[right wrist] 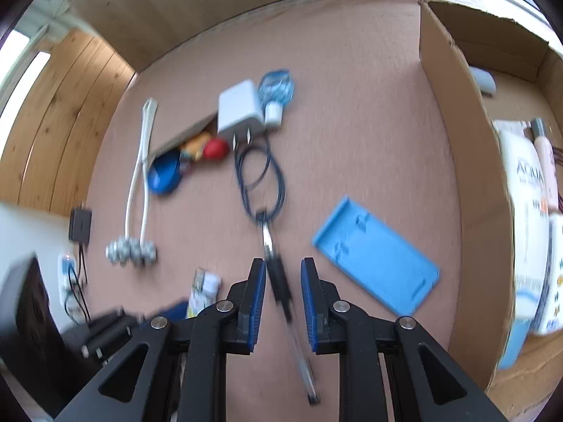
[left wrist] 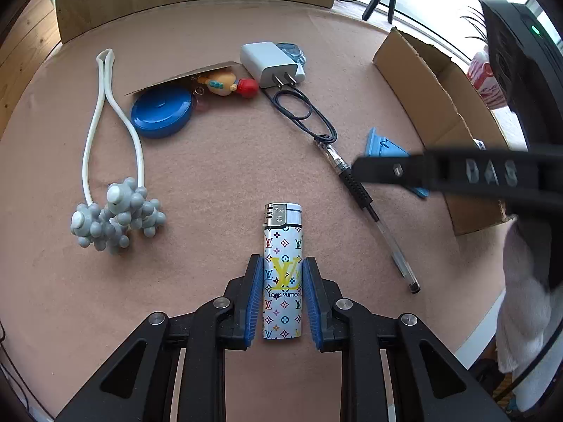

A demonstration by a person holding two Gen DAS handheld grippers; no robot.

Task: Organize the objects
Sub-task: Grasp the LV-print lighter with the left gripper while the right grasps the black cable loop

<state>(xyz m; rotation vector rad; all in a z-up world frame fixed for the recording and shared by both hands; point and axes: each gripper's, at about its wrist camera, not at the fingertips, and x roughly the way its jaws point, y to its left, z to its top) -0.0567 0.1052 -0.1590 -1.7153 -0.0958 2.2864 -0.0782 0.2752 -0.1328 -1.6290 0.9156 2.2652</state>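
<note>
A white lighter [left wrist: 282, 270] with a coloured monogram print lies lengthwise between the blue pads of my left gripper [left wrist: 283, 281], which is shut on its lower body, both pads touching it. In the right wrist view, my right gripper [right wrist: 283, 274] is open and straddles a black-grip pen [right wrist: 281, 288] lying on the mat, neither pad touching it. The same pen [left wrist: 394, 246] shows right of the lighter in the left wrist view, under one black finger [left wrist: 387, 170] of the right gripper. The blurred lighter [right wrist: 204, 292] appears at lower left.
An open cardboard box [right wrist: 457, 123] on the right holds bottles and packets. On the pink mat [left wrist: 211, 176] lie a blue plastic plate [right wrist: 376, 256], white charger [left wrist: 267, 59], dark cable [left wrist: 302, 109], white-handled massager [left wrist: 116, 211], blue round lid [left wrist: 162, 112] and toy figure [left wrist: 228, 82].
</note>
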